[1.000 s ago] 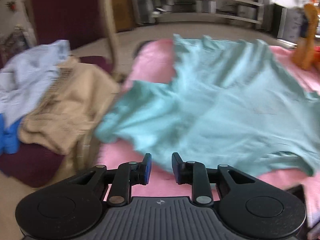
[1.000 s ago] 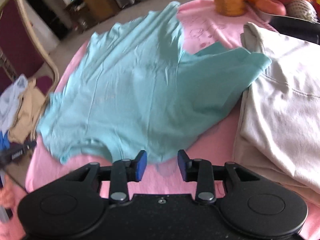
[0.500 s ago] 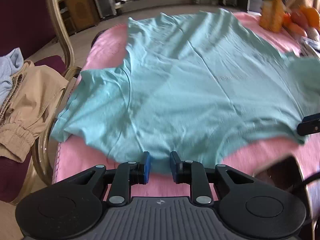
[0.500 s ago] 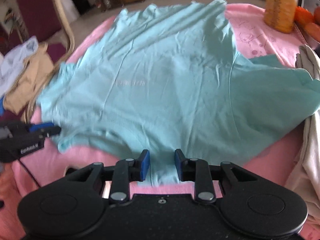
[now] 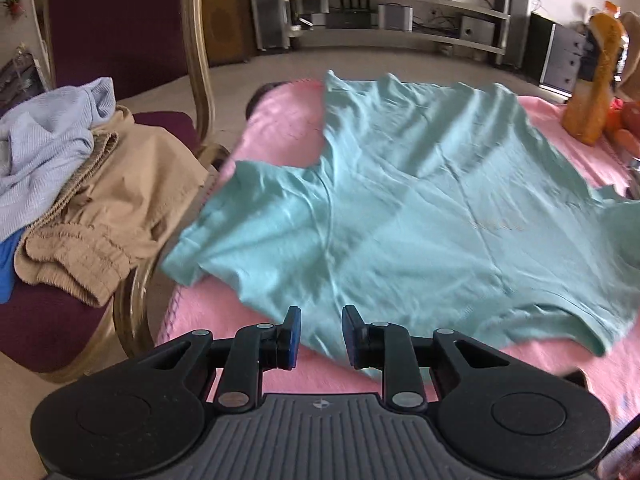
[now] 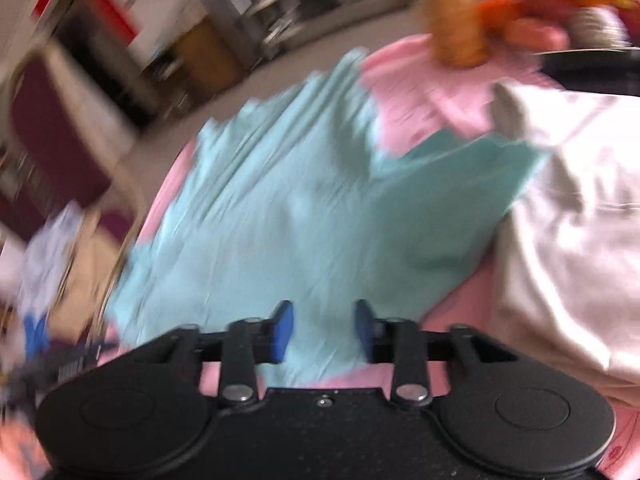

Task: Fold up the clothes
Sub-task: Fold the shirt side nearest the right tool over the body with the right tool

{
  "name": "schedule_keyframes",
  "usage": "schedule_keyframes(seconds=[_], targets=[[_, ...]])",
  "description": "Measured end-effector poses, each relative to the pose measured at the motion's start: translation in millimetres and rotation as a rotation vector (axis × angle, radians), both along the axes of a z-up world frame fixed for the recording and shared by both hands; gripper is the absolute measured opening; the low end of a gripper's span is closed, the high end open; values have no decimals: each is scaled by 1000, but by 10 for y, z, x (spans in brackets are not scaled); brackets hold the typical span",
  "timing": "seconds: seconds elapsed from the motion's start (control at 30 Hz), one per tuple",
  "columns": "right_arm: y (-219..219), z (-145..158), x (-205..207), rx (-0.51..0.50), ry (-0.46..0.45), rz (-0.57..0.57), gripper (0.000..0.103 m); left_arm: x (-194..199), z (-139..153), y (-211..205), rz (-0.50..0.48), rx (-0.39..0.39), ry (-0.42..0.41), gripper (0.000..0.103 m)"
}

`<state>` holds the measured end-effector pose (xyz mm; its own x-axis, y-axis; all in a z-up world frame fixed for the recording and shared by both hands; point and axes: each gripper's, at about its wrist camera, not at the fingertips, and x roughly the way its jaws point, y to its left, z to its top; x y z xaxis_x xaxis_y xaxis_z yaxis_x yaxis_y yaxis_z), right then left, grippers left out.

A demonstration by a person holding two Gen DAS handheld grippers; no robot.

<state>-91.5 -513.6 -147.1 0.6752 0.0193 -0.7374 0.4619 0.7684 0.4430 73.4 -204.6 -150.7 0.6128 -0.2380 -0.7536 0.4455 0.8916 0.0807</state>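
So we're at the spreading-out stage: the teal t-shirt (image 5: pixel 420 208) lies open on the pink-covered table (image 5: pixel 280 128). The left claw (image 5: pixel 319 332) and right claw (image 6: pixel 325 330) both stand apart over its near hem, the right one having just been closing, clamped on nothing yet. Next, I'd guess: pinch that hem. Cream garment (image 6: pixel 572 220) at 3 o'clock, chair (image 5: pixel 120 40) with unfolded clothes (image 5: pixel 80 184) at 9.

Bare pink tablecloth (image 5: pixel 276 128) strip free at left and near edge beside spread teal cotton T-shirt (image 5: pixel 420 200). Right side blocked by folded cream sweatshirt (image 6: pixel 572 216); far right corner by orange bottle (image 5: pixel 592 80). Left: gold-framed maroon chair (image 5: pixel 120 32) heaped with tan and pale-blue clothes (image 5: pixel 108 200).
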Motion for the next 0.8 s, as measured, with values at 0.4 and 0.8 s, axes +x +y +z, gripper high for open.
schedule_keyframes(seconds=[0.4, 0.8], targets=[[-70, -309, 369, -180, 212, -92, 15, 224, -288, -214, 8, 108, 43, 27], [-42, -222, -41, -179, 325, -103, 13, -25, -184, 32, 32, 151, 76, 27]])
